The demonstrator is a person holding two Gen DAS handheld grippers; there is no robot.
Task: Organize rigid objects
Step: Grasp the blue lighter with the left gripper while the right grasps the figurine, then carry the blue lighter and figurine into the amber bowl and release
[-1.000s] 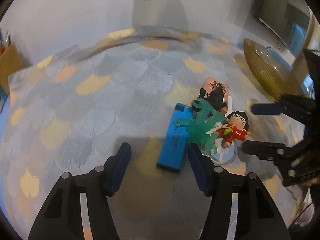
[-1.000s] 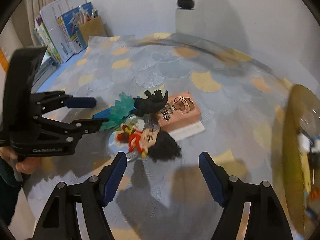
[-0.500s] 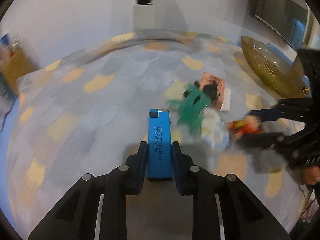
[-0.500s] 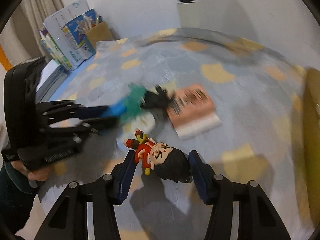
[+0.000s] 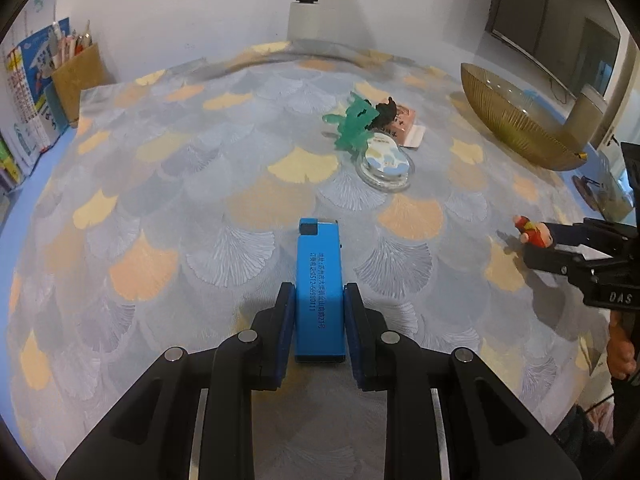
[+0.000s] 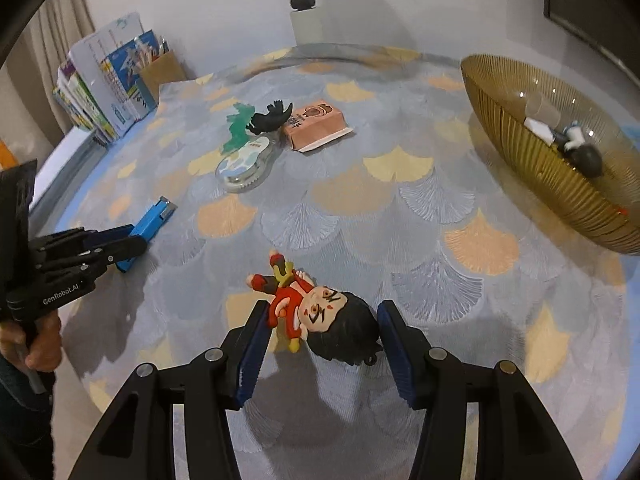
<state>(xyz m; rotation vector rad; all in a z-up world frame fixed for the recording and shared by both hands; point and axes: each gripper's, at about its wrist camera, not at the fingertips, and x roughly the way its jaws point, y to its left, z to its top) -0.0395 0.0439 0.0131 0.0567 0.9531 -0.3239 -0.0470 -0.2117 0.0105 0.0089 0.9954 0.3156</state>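
Observation:
My left gripper is shut on a flat blue box and holds it over the patterned tablecloth; it also shows in the right wrist view. My right gripper is shut on a doll with black hair and a red suit, gripped at the head; the doll also shows at the right in the left wrist view. A green-and-black dinosaur figure, an oval clear case and a pink box lie together farther back.
A ribbed amber glass bowl stands at the right with small items inside. Books and a pencil holder stand at the back left. A white post rises behind the round table.
Both grippers have closed on their objects and pulled back from the pile: the left with the blue box, the right with the doll. The dinosaur, case and pink box now lie farther away.

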